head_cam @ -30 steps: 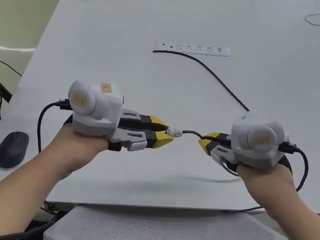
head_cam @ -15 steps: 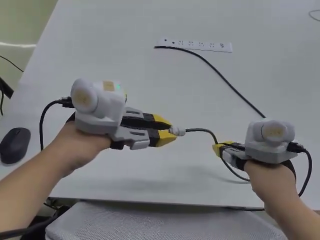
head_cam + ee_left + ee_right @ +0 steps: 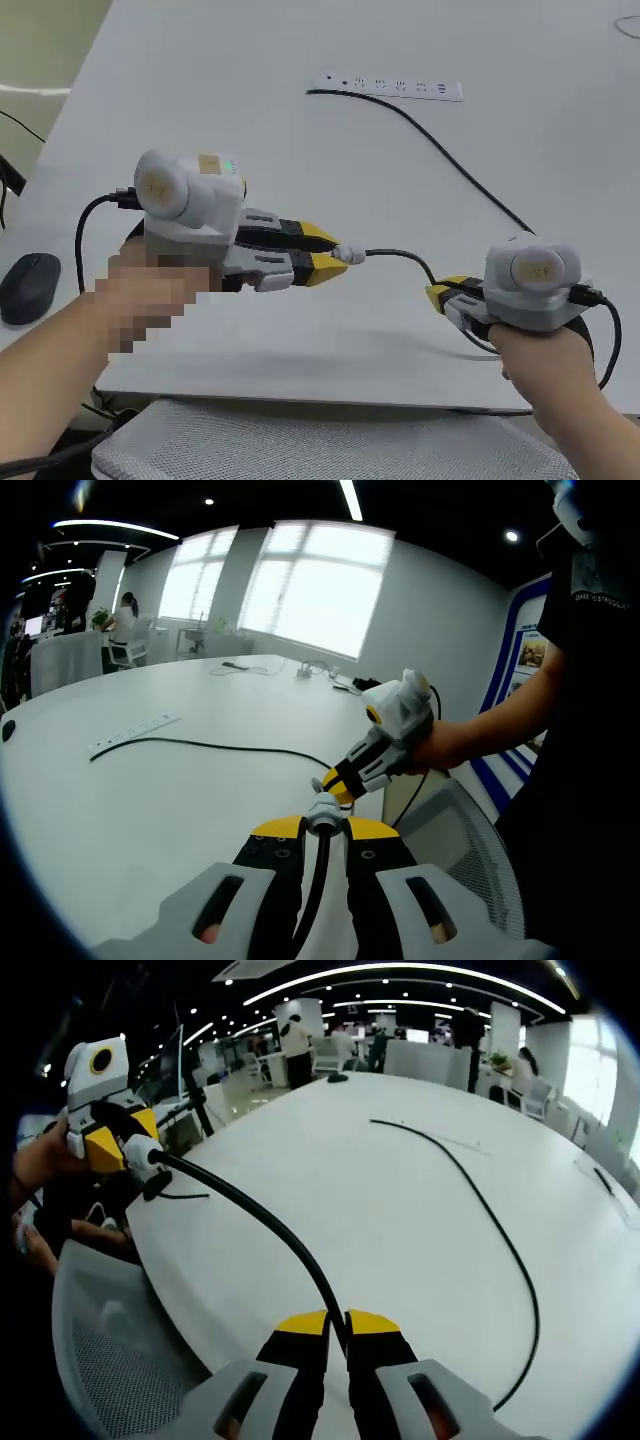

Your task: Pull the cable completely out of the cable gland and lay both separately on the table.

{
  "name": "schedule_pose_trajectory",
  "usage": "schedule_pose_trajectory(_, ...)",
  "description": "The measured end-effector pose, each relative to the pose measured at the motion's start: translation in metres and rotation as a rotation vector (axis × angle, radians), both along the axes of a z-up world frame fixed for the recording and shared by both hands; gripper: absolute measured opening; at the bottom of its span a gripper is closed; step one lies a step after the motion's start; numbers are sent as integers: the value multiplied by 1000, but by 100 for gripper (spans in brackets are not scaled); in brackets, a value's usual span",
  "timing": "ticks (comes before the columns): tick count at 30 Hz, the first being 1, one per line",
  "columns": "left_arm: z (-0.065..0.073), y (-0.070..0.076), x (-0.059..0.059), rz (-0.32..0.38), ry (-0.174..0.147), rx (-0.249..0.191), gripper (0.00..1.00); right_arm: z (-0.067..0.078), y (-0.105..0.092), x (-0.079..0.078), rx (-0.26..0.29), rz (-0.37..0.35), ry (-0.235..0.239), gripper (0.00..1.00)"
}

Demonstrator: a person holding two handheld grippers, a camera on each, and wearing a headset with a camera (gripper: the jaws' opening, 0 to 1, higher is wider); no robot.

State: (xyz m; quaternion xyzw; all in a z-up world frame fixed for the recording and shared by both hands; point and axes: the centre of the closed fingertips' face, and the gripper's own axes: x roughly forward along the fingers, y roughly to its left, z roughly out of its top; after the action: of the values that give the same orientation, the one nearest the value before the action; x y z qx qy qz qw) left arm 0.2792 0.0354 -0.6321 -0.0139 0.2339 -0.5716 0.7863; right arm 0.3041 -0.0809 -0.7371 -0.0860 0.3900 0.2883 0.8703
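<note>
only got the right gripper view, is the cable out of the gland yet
Observer: Not yet. In the left gripper view the cable comes out the back of the cable gland and runs down between the jaws of the left gripper. Its end is out of frame.
Operator: what is left actually clamped on
Observer: The gland. In that same view the yellow tips sit on either side of the gland body, and the cable lies in the gap between the jaws behind them.
</note>
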Motion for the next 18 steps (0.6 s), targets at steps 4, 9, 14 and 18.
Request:
schedule_pose_trajectory(4,0,1,0,0,1,7,15,5,2,-1,-15,30,-20,2)
schedule_pose_trajectory(9,0,2,1,4,0,13,15,12,7,-2,-17,64,-42,7)
schedule_pose_trajectory(14,-1,2,-1,-2,2,21,15,27,25,-11,-67,192,-91,15)
schedule_pose_trajectory(18,-3,1,-3,-5,6,27,15,50,49,-15,-45,287,-145,18)
